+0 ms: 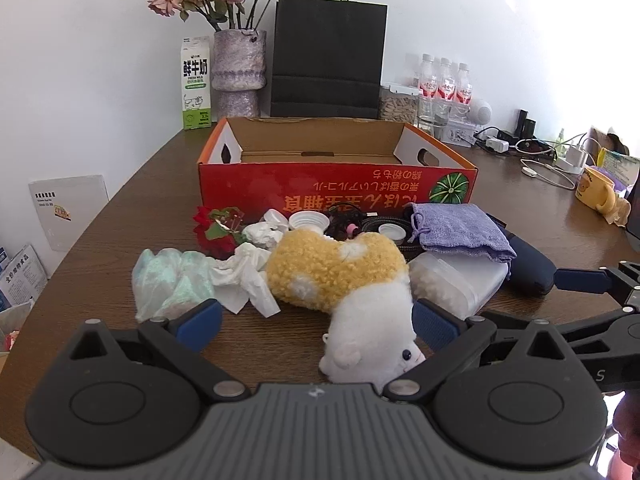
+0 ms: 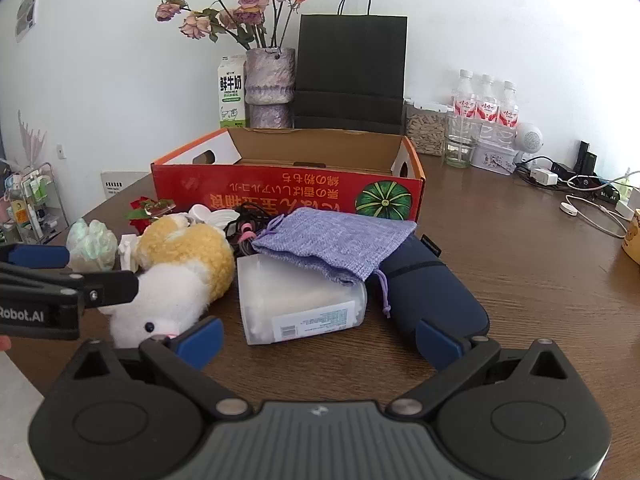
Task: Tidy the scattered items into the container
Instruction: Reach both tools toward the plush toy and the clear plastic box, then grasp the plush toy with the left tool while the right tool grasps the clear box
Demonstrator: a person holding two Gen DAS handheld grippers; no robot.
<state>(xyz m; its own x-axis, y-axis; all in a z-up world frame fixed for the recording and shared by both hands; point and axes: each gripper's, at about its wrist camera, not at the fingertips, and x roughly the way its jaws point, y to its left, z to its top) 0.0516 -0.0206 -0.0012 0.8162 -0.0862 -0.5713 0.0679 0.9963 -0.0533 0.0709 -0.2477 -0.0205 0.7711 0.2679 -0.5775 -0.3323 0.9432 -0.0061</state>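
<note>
An open red cardboard box (image 1: 336, 188) (image 2: 280, 190) stands at mid-table, its inside bare where it shows. In front of it lies a heap: a yellow-and-white plush toy (image 1: 340, 276) (image 2: 180, 272), crumpled tissues (image 1: 244, 276), a pale green bag (image 1: 172, 280) (image 2: 90, 246), a red rose (image 1: 214, 228), white caps (image 1: 308, 222), cables, a purple pouch (image 1: 460, 232) (image 2: 336, 240), a clear plastic box (image 1: 456, 284) (image 2: 300, 304) and a navy case (image 1: 528, 264) (image 2: 432, 292). My left gripper (image 1: 316, 322) is open, its fingers on either side of the plush's white head. My right gripper (image 2: 320, 340) is open just before the plastic box.
Behind the box stand a milk carton (image 1: 196, 84), a vase of dried roses (image 1: 239, 72), a black paper bag (image 1: 328, 56), bottles (image 1: 444, 80) and a jar. Chargers and cables (image 1: 536, 152) and a yellow mug (image 1: 596, 194) sit at the right. The table edge curves away on the left.
</note>
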